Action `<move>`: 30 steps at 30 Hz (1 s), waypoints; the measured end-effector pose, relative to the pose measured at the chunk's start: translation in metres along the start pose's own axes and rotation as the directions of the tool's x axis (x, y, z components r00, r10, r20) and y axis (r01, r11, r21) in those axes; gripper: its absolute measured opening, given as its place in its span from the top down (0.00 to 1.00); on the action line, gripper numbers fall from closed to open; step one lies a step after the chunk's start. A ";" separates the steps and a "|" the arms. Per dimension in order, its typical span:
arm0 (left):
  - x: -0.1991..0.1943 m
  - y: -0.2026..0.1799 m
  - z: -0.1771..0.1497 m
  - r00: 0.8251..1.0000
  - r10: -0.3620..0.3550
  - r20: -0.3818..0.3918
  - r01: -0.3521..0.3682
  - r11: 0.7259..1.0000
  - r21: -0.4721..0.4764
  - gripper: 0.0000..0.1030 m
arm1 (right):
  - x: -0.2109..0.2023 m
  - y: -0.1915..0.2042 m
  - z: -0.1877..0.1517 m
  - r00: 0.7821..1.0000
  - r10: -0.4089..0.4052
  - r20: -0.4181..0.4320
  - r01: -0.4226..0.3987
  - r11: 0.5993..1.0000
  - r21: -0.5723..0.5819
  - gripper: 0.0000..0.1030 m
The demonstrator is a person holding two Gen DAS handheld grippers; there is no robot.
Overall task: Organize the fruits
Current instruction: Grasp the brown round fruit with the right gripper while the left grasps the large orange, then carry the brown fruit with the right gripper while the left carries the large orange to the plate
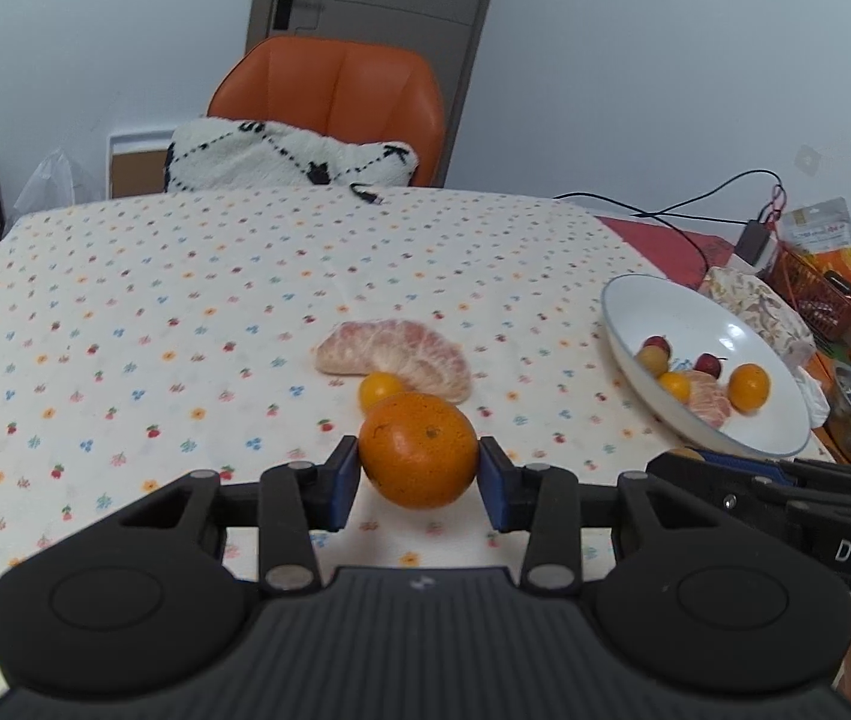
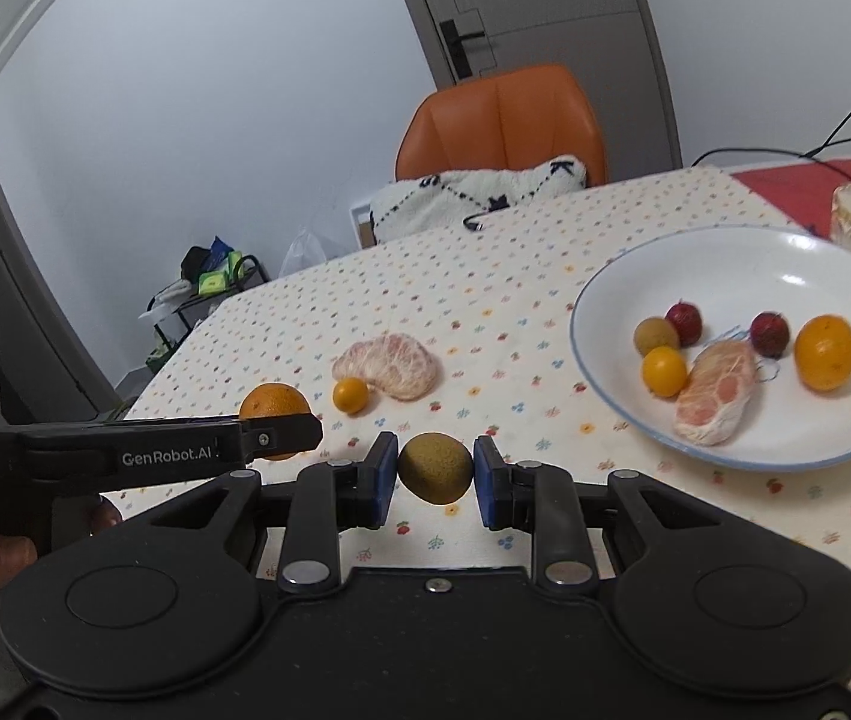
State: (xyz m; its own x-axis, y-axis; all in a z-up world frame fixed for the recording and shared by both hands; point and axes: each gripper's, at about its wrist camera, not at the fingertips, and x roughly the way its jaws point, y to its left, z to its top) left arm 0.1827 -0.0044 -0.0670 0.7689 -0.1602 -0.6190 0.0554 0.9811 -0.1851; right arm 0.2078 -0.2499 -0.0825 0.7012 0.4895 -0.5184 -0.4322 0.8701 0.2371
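While my left gripper (image 1: 419, 474) has its jaws clamped on the orange (image 1: 417, 450) just above the desk (image 1: 125, 300), my right gripper (image 2: 434, 471) pinches a brownish-green fruit (image 2: 436, 468) between its blue pads. At twelve o'clock past the orange sit a small yellow fruit (image 1: 380, 389) and, touching it, a peeled pomelo segment (image 1: 392, 357). At two o'clock the white bowl (image 1: 653, 294) holds another pomelo piece, two small red fruits, a brownish one and two yellow-orange ones. My left gripper's side reads "GenRobot.AI" in the right wrist view.
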 end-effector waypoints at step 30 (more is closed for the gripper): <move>-0.018 -0.072 0.017 0.988 -0.133 0.078 0.125 0.987 0.101 0.61 | -0.063 -0.047 0.007 0.983 -0.137 0.118 0.131 0.990 0.061 0.75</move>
State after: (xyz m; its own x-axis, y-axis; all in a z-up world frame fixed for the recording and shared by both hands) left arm 0.1757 -0.0699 -0.0293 0.8020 -0.2807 -0.5272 0.2153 0.9592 -0.1832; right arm 0.1877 -0.3213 -0.0555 0.8158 0.3688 -0.4455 -0.3014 0.9285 0.2167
